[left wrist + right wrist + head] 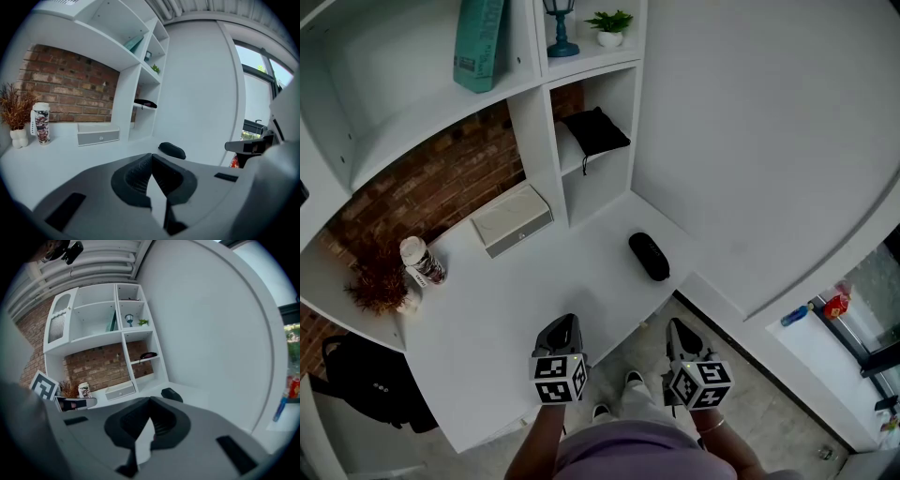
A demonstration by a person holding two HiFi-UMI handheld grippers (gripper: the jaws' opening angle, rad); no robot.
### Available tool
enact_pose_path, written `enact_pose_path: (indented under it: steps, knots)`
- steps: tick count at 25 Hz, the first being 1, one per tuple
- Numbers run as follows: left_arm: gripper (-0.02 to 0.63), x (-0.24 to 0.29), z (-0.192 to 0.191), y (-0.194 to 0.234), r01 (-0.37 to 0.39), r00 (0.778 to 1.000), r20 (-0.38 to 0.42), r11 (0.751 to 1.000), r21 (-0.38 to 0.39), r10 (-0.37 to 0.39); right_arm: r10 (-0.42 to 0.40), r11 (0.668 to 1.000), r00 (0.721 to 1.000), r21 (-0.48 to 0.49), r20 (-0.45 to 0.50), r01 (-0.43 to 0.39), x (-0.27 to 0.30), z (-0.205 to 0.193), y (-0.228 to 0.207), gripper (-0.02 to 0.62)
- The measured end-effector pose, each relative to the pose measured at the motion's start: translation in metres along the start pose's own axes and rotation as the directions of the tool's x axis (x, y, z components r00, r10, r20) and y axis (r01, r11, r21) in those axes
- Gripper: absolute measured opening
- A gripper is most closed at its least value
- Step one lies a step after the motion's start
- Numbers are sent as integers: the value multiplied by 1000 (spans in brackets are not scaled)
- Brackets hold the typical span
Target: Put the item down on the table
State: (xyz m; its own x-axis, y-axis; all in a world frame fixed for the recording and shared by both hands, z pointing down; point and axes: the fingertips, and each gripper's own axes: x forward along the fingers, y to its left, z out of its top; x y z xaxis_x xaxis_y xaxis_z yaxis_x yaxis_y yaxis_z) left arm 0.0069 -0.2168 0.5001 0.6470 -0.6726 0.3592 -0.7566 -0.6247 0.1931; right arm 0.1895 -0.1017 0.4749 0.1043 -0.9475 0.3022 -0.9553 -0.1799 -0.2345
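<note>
1. Item (649, 256): black, oblong, lying flat on the white table (516, 309) near its right edge, in front of the lower shelf opening. No gripper touches it.
2. Left gripper (565, 322): over the near table edge, well short of the item. In the left gripper view its jaws meet at the tips, nothing between.
3. Right gripper (677, 328): just off the table's near right edge, above the floor. Jaws closed and empty in the right gripper view.
4. Both point toward the item, which lies ahead of each in its own view.
5. White box (512, 219) sits against the brick wall, left of the item.
6. Patterned can (422, 262) stands upright farther left, beside dried plant (380, 281).
7. Black pouch (594, 131) on the shelf above the item.
</note>
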Motion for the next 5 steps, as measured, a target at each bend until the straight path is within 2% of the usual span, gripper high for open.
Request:
enact_pose_path:
  steps: [5]
  knots:
    - [0, 8, 2, -2, -1, 1000, 3, 1000, 0, 1, 5, 1000, 1000, -6, 3, -5, 7, 4, -6, 2]
